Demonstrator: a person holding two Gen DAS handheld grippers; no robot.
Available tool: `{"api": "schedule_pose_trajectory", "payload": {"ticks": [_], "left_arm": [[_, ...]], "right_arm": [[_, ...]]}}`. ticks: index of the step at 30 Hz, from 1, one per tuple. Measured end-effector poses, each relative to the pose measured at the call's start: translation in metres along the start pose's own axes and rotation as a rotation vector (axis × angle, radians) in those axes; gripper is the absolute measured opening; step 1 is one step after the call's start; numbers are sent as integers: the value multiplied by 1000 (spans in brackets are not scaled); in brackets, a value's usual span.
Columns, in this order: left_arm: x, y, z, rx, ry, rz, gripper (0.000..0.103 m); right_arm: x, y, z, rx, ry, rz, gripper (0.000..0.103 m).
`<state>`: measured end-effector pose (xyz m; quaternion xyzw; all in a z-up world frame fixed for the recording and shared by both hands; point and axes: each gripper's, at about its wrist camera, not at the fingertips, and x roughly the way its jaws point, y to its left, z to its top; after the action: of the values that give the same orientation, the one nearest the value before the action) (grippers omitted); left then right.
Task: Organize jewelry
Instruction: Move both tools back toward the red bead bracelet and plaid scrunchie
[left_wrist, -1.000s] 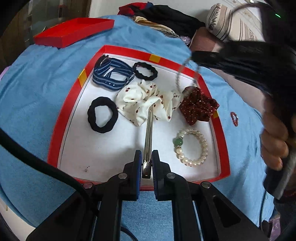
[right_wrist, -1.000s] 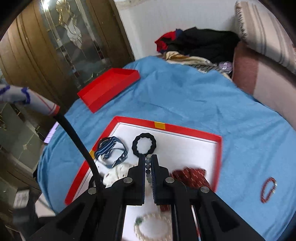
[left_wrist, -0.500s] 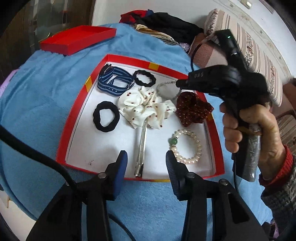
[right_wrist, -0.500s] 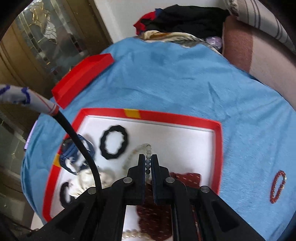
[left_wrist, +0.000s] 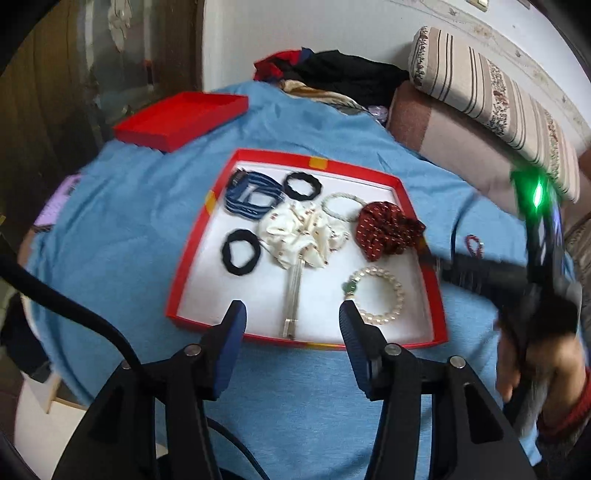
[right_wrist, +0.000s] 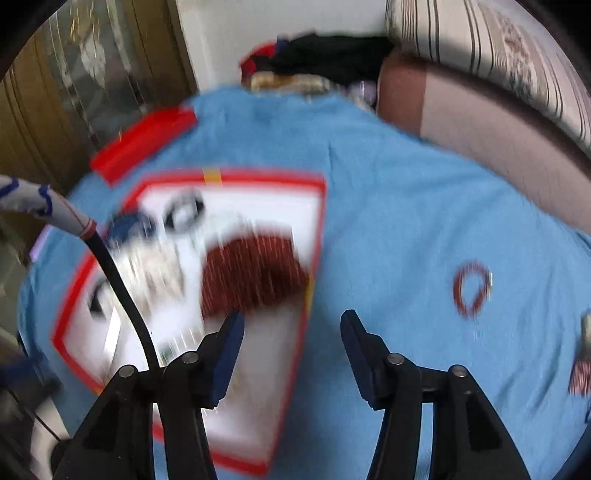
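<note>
The red tray (left_wrist: 402, 192) with a white floor holds a silver clip (left_wrist: 294, 291), a white scrunchie (left_wrist: 303, 236), a dark red scrunchie (left_wrist: 388, 229), a thin pearl bracelet (left_wrist: 341, 206), a larger pearl bracelet (left_wrist: 380, 295) and several hair ties. My left gripper (left_wrist: 291, 319) hovers above the tray's near rim. Its jaws are opening and nothing is between them. My right gripper (right_wrist: 291, 326) is blurred over the tray's right rim (right_wrist: 314, 258), jaws opening and bare. A red bead bracelet (right_wrist: 472, 290) lies on the blue cloth to its right.
A red lid (left_wrist: 181, 120) lies on the blue cloth (left_wrist: 129, 221) at the far left. Piled clothes (left_wrist: 332, 74) and a striped cushion (left_wrist: 491, 88) sit behind. A person's hand (left_wrist: 532, 369) holds the right gripper's handle at the right edge.
The left gripper let go of the silver clip, opened and drew back upward. The right gripper dropped the thin pearl bracelet beside the dark red scrunchie, opened and swung right.
</note>
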<state>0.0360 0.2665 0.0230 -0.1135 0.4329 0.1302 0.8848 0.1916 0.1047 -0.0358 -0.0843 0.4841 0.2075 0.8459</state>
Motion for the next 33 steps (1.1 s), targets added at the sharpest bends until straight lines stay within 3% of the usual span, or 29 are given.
{"api": "schedule_pose_trajectory", "payload": {"ticks": [4, 13, 20, 28, 33], "left_arm": [[-11, -1, 0, 15, -33, 40, 54], [-24, -4, 2, 34, -67, 61, 57], [-28, -7, 3, 55, -71, 61, 57], [-35, -27, -1, 98, -73, 75, 57], [-38, -49, -5, 143, -69, 72, 59]], "right_arm": [[12, 4, -20, 7, 67, -85, 59], [-1, 4, -40, 35, 83, -171, 59], [-17, 5, -62, 50, 85, -133, 59], [-51, -17, -82, 125, -2, 30, 61], [-79, -44, -93, 141, -80, -28, 61]]}}
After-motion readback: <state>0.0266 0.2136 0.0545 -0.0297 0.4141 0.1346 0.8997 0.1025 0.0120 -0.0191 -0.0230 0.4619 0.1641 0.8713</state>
